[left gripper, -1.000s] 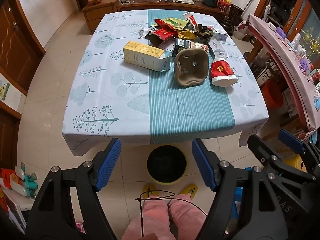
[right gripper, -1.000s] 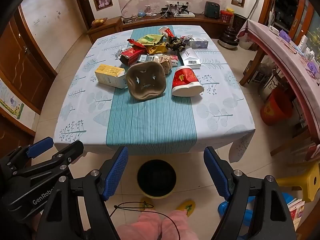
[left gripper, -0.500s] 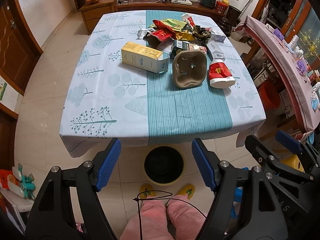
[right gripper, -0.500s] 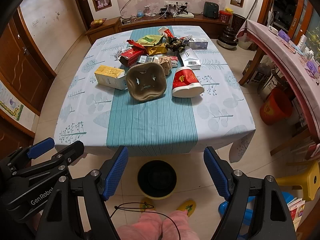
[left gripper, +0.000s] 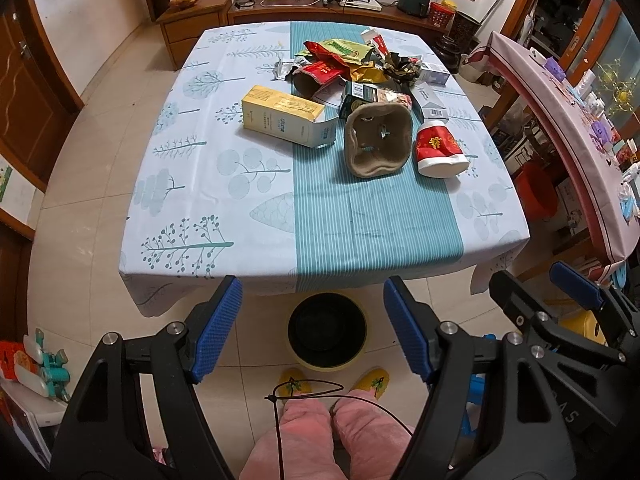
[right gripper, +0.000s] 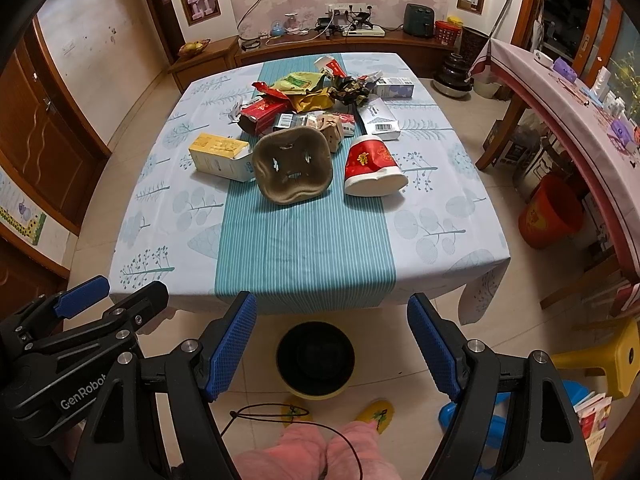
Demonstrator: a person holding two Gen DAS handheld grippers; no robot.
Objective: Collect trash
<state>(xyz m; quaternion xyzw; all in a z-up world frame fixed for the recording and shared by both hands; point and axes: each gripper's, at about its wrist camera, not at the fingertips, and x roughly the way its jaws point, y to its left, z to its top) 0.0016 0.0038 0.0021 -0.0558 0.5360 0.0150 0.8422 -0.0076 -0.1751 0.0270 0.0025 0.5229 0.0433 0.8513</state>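
Hovering short of the table (left gripper: 192, 184), left gripper (left gripper: 312, 328) is wide and empty; trash bin (left gripper: 327, 330) sits on the floor below its near edge. Yellow carton (left gripper: 284, 120) and cardboard cup tray (left gripper: 378, 140) lie nearest.

Right wrist view: right gripper (right gripper: 332, 344) equally wide, empty; red paper cup (right gripper: 372, 168) lies tipped beside the tray. Judgement: take front items first, one per gripper, pinching rigid edges.

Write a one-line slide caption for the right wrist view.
Open right tool above a floor bin, facing trash piled on a table.
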